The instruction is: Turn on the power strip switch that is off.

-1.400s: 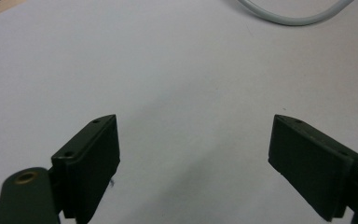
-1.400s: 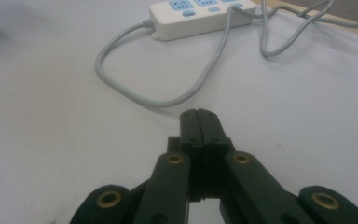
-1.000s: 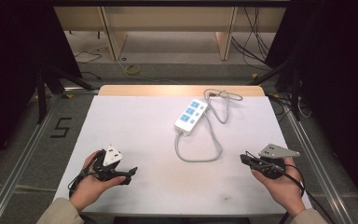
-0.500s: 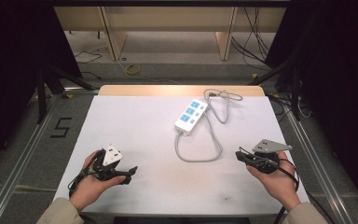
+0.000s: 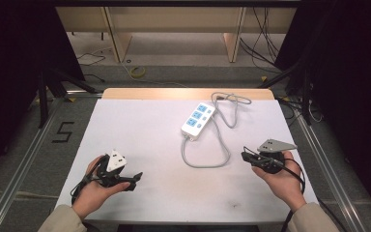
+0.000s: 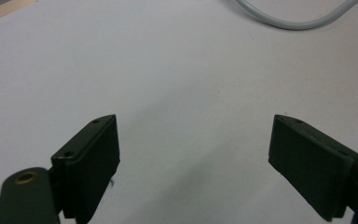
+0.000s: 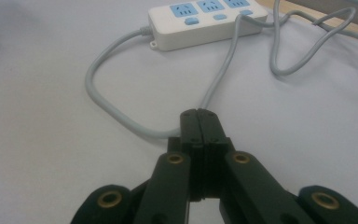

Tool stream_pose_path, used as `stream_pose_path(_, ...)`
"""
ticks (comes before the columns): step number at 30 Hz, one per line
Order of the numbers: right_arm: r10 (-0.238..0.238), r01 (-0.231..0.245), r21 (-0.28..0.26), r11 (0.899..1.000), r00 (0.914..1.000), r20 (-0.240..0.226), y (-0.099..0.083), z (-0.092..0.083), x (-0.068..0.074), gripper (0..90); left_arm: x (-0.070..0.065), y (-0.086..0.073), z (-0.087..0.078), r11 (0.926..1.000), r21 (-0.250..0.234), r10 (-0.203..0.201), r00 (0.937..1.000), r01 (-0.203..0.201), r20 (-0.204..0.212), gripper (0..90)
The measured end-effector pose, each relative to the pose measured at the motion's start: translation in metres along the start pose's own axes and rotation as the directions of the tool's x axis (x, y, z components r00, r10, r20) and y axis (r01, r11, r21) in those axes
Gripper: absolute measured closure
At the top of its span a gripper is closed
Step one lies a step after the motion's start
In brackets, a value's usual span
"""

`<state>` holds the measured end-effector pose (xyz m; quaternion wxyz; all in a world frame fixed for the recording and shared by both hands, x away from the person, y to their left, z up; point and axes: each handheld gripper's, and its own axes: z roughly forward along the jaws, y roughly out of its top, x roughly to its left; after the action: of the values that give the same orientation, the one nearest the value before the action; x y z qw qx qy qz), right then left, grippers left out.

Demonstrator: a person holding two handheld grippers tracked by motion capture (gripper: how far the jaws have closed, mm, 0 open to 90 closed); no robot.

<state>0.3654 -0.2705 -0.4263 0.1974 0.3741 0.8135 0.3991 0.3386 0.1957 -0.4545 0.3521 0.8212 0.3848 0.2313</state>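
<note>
Surface: white table (image 5: 149,140) is standing before a dark room with wooden shelving behind it.
Power strip: white power strip (image 5: 198,119) with blue sockets is lying toward the far middle of the table, its grey cable (image 5: 207,162) looping toward the near edge.
Left gripper: left gripper (image 5: 134,178) is resting low at the near left, jaws standing wide apart over bare tabletop, holding nothing, well apart from the strip.
Right gripper: right gripper (image 5: 245,155) is hovering at the near right, jaws pressed fully together with nothing between them, tips pointing at the cable loop just beside them; contact cannot be told.
</note>
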Motion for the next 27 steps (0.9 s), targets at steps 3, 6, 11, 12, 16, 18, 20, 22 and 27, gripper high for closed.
stream_pose_path(3, -0.001, 0.001, 0.003, 1.000, 1.0000, -0.001, 0.003, 0.002, -0.001, 90.0, 0.000, 0.000, 0.000, 1.0000, -0.002, 0.002, 1.0000, -0.002, -0.001, 16.2)
stream_pose_path(6, -0.004, 0.004, 0.004, 1.000, 1.0000, -0.001, 0.004, 0.004, -0.001, 90.0, 0.000, 0.000, 0.000, 1.0000, -0.001, 0.002, 1.0000, -0.002, -0.001, 16.3)
stream_pose_path(11, 0.000, 0.000, 0.006, 1.000, 1.0000, 0.006, 0.009, 0.009, -0.002, 90.0, 0.000, 0.000, 0.000, 1.0000, -0.001, 0.007, 1.0000, -0.007, -0.001, 16.2)
stream_pose_path(12, 0.000, 0.000, 0.006, 1.000, 1.0000, 0.006, 0.009, 0.009, -0.002, 90.0, 0.000, 0.000, 0.000, 1.0000, -0.001, 0.005, 1.0000, -0.005, -0.002, 16.2)
stream_pose_path(16, 0.003, -0.003, 0.010, 1.000, 0.9999, 0.011, 0.012, 0.012, -0.003, 90.0, 0.000, 0.000, 0.000, 0.9999, -0.001, 0.011, 0.9999, -0.011, -0.001, 16.3)
stream_pose_path(18, 0.004, -0.004, 0.009, 1.000, 0.9999, 0.013, 0.013, 0.013, -0.003, 90.0, 0.000, 0.000, 0.000, 0.9999, 0.000, 0.010, 0.9999, -0.010, -0.002, 16.2)
stream_pose_path(20, 0.005, -0.005, 0.009, 1.000, 0.9999, 0.015, 0.014, 0.014, -0.004, 90.0, 0.000, 0.000, 0.000, 1.0000, -0.003, 0.006, 1.0000, -0.006, -0.002, 16.3)
stream_pose_path(22, 0.009, -0.009, 0.007, 1.000, 0.9999, 0.014, 0.016, 0.015, -0.005, 90.0, 0.000, 0.000, 0.000, 1.0000, -0.002, 0.006, 1.0000, -0.006, -0.002, 16.2)
stream_pose_path(27, 0.011, -0.011, 0.008, 1.000, 0.9998, 0.019, 0.020, 0.018, -0.007, 90.0, 0.000, 0.000, 0.000, 1.0000, -0.003, 0.007, 1.0000, -0.007, -0.003, 16.2)
